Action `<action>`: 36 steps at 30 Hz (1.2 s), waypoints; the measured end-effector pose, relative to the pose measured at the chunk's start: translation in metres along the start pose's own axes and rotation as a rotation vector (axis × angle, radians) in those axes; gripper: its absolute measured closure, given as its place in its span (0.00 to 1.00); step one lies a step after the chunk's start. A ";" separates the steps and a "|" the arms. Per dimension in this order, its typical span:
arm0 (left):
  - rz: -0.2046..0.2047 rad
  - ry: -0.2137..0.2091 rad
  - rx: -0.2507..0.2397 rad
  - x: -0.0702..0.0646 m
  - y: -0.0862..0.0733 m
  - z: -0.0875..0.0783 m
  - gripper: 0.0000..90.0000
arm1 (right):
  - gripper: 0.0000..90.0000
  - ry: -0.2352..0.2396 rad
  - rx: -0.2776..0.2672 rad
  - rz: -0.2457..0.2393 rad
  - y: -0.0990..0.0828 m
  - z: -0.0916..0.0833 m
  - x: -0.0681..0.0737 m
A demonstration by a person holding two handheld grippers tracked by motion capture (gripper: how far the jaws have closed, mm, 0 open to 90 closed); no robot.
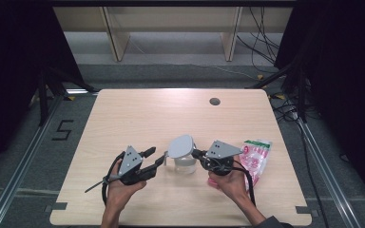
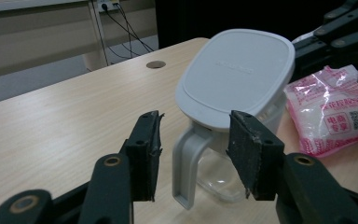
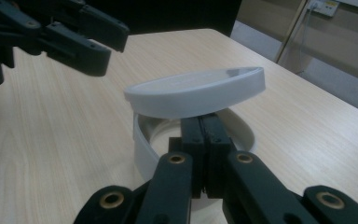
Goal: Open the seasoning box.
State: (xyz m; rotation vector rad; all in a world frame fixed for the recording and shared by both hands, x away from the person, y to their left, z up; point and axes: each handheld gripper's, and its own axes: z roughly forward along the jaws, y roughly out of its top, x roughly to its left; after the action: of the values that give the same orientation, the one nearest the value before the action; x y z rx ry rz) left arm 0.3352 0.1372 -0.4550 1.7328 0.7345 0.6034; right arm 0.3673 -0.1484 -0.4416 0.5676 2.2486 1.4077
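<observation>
Clear jug (image 1: pixel 184 164) near the front edge of the tabletop (image 1: pixel 138 114), about midway along it, handle (image 2: pixel 186 163) toward the left tool (image 1: pixel 153 159). Grey lid (image 1: pixel 180 146) tilted up on the jug, one side lifted, rim (image 3: pixel 142 144) partly uncovered in the right gripper view. Right tool (image 1: pixel 196 154) pressed together at the jug's rim under the raised lid; whether pinching the rim or merely wedged there, cannot tell. Left tool (image 2: pixel 193 156) spread, pads either side of the handle and clear of it, no grip there. Pink packet (image 1: pixel 255 156) flat by the right edge, untouched and unopened as far as visible.

Judging by this: lid loosened and half raised, not yet off. Left to do, probably: steadying by the handle, lifting the lid away, then the packet's turn.
</observation>
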 end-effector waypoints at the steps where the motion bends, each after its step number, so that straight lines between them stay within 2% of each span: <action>1: 0.009 0.002 0.010 -0.001 -0.001 -0.002 0.57 | 1.00 -0.008 -0.007 0.002 0.001 0.002 0.001; 2: 0.000 -0.006 0.012 -0.004 -0.002 -0.004 0.57 | 1.00 -0.004 -0.001 -0.004 0.002 0.002 0.002; 4: 0.013 -0.029 0.023 -0.007 -0.006 -0.004 0.55 | 1.00 -0.013 -0.005 -0.005 0.008 0.004 0.004; 8: 0.004 -0.035 0.056 -0.012 -0.015 -0.004 0.53 | 1.00 0.008 -0.020 -0.026 0.016 0.008 0.006; 9: -0.015 -0.038 0.049 -0.014 -0.017 -0.003 0.53 | 1.00 0.008 -0.020 -0.026 0.016 0.008 0.006; 10: 0.001 -0.037 0.061 -0.013 -0.018 -0.004 0.52 | 1.00 0.005 -0.025 -0.033 0.017 0.009 0.006; 12: -0.023 -0.040 0.053 -0.015 -0.020 -0.005 0.49 | 1.00 0.006 -0.022 -0.028 0.019 0.010 0.007; 13: -0.008 -0.048 0.049 -0.014 -0.020 -0.005 0.48 | 1.00 0.014 -0.018 -0.037 0.020 0.011 0.008; 15: 0.000 -0.046 0.059 -0.015 -0.022 -0.008 0.46 | 1.00 0.013 -0.026 -0.048 0.022 0.013 0.009; 16: -0.023 -0.037 0.064 -0.016 -0.023 -0.009 0.45 | 1.00 0.018 -0.024 -0.046 0.023 0.014 0.010; 20: -0.029 -0.028 0.057 -0.019 -0.027 -0.010 0.43 | 1.00 0.018 -0.028 -0.046 0.028 0.018 0.013; 21: -0.025 -0.024 0.064 -0.019 -0.027 -0.012 0.43 | 1.00 0.032 -0.034 -0.061 0.030 0.020 0.013; 23: -0.037 -0.021 0.055 -0.020 -0.027 -0.013 0.42 | 0.99 0.033 -0.041 -0.050 0.033 0.022 0.016; 24: -0.013 -0.016 0.055 -0.018 -0.026 -0.013 0.41 | 0.99 0.038 -0.041 -0.061 0.036 0.025 0.018; 26: -0.044 -0.017 0.046 -0.020 -0.026 -0.014 0.41 | 0.99 0.049 -0.040 -0.075 0.037 0.027 0.019; 29: -0.021 -0.009 0.045 -0.020 -0.025 -0.015 0.40 | 0.99 0.059 -0.044 -0.084 0.040 0.031 0.022; 34: -0.013 -0.013 0.038 -0.020 -0.025 -0.014 0.40 | 0.98 0.066 -0.042 -0.063 0.043 0.033 0.027; 35: -0.025 -0.011 0.041 -0.021 -0.026 -0.015 0.40 | 0.98 0.059 -0.046 -0.081 0.043 0.033 0.025; 36: -0.045 -0.008 0.034 -0.022 -0.026 -0.014 0.39 | 0.97 0.060 -0.046 -0.074 0.043 0.032 0.025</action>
State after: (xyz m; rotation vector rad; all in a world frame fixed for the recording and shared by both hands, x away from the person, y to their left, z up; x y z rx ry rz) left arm 0.3054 0.1354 -0.4771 1.7447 0.7797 0.5560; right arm 0.3695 -0.0943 -0.4188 0.4279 2.2527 1.4533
